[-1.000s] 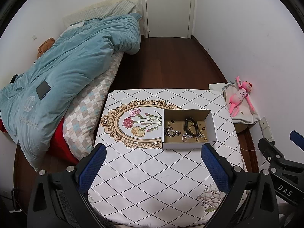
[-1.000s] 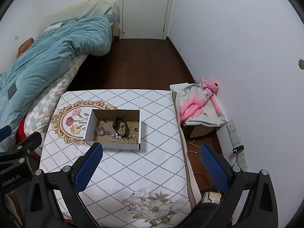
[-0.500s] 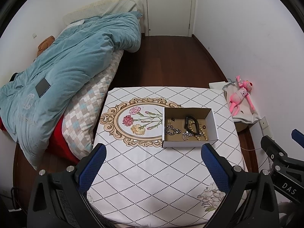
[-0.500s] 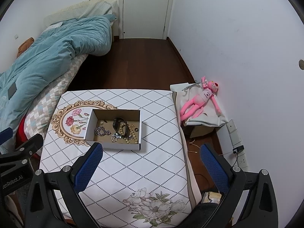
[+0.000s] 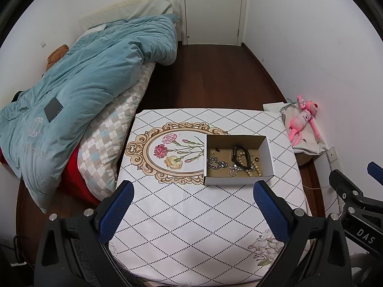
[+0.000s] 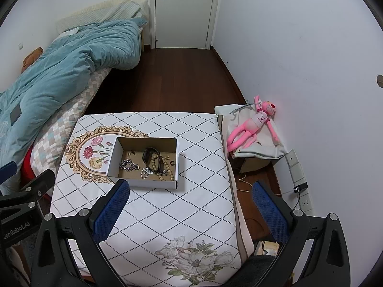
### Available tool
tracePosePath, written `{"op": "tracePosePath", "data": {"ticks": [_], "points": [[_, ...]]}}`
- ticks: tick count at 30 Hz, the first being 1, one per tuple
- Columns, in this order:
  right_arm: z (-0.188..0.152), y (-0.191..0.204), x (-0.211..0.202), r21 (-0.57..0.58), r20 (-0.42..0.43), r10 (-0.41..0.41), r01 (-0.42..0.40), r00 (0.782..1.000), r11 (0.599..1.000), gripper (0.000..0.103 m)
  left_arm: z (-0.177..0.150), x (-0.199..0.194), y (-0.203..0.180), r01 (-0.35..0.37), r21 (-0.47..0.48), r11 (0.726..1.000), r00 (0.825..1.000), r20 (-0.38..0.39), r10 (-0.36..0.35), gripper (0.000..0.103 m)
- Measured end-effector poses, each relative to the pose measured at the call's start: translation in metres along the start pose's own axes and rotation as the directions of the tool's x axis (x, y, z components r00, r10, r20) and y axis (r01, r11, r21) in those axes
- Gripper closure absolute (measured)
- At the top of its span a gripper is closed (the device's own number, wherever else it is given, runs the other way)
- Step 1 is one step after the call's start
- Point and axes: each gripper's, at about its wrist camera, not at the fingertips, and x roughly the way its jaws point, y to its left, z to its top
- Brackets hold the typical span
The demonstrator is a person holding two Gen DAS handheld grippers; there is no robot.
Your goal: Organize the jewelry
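I hold the left tool [image 5: 192,205] and right tool [image 6: 190,204] wide apart, both empty, above the worktop [image 5: 191,227]. The jewelry box [image 5: 268,154] holds what looks like chains and beads.

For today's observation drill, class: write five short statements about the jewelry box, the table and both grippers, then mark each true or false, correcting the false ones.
1. The cardboard box sits on the table with its top open. True.
2. The left gripper is shut on a bracelet. False: it is open and holds nothing.
3. A black band lies inside the box. True.
4. The silver chain lies on the tablecloth outside the box. False: it is inside.
5. The right gripper is open, above the table. True.
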Motion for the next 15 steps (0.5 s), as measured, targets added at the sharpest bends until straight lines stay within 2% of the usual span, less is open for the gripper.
{"op": "tracePosePath", "data": {"ticks": [15], "points": [[0.0003,-0.0002,-0.0003,0.001,0.0,0.002,-0.002,1.0,1.0,0.0,-0.0023,-0.0004,-0.0011,0.004,-0.001,1.0,1.0,0.005,-0.004,0.001]]}}
